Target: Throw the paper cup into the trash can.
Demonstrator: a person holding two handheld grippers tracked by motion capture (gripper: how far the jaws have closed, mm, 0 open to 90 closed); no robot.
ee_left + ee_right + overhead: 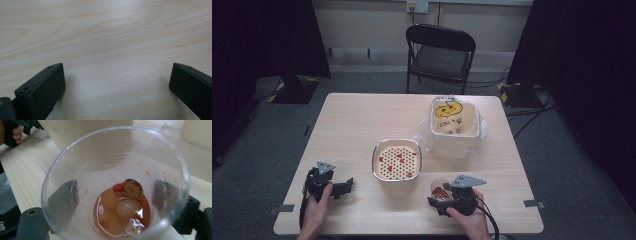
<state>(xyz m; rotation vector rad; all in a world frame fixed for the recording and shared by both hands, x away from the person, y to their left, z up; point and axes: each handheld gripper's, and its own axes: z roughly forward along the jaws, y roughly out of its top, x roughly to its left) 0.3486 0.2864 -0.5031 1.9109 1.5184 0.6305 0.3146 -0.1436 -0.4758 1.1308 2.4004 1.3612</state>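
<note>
1. Far left, near front edge of pale wooden desk (352,120): left tool (343,188), held in a hand, jaws spread wide, nothing between them, bare wood beneath.
2. Centre of desk: cream container topped by perforated strainer (396,159), a few red bits lying on its holes.
3. Right of centre, near front edge: right tool (117,220), jaws closed against opposite sides of clear plastic cup (115,185), held upright, just beside the strainer container. Inside: shallow orange liquid, a pale round fruit, a dark one, red pieces.
4. Further back and right: square cream tub (454,122) lined with clear plastic bag, yellow scrap and dark marks inside.
5. Beyond the desk: black folding chair (439,52).
6. Likely risk: thin cup wall buckling under too firm a squeeze, or slipping out under too light a one, spilling liquid across the desk.
7. Further risk if tipped toward the strainer: round fruit rolling off past the rim, liquid splashing out.
</note>
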